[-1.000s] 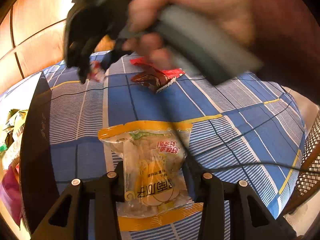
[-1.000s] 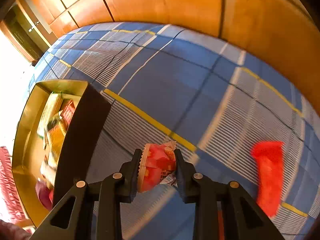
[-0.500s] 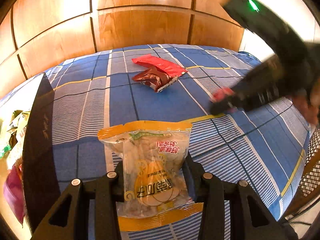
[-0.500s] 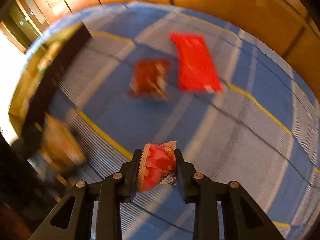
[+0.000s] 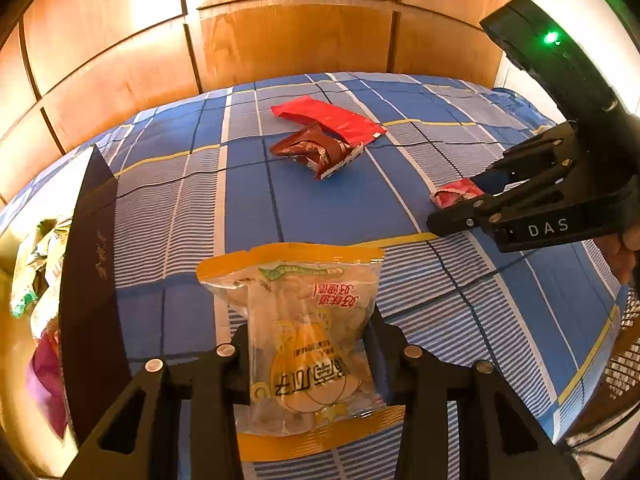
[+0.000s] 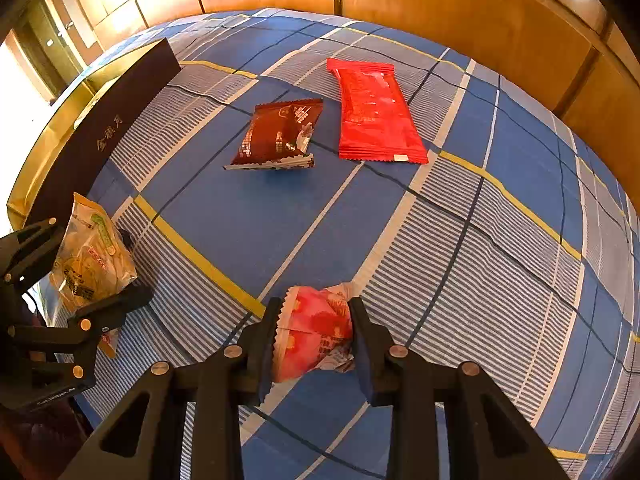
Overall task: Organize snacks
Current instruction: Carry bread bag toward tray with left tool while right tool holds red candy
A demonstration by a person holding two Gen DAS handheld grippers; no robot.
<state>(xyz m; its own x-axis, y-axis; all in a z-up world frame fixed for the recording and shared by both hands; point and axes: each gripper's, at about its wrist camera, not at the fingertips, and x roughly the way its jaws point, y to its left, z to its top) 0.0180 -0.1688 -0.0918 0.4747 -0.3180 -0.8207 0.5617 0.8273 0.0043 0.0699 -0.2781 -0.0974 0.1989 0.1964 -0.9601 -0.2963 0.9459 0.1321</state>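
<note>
My left gripper (image 5: 308, 344) is shut on a clear snack bag with yellow edges (image 5: 308, 332), held above the blue checked cloth; it also shows in the right wrist view (image 6: 92, 256). My right gripper (image 6: 314, 336) is shut on a small pink-red snack packet (image 6: 316, 332), seen from the left wrist view (image 5: 456, 194) at the right. A brown snack packet (image 6: 280, 134) and a long red packet (image 6: 374, 112) lie flat on the cloth further back. A dark box with a gold inside (image 6: 100, 128) holding several snacks stands at the left.
Wooden wall panels (image 5: 296, 36) rise behind the blue checked cloth (image 6: 440, 240). The dark box wall (image 5: 92, 280) stands close to the left of my left gripper. A mesh basket edge (image 5: 626, 344) shows at the far right.
My right gripper swung with the pink-red packet from over the box side across to the right and now hangs still there. My left gripper has kept its bag in place.
</note>
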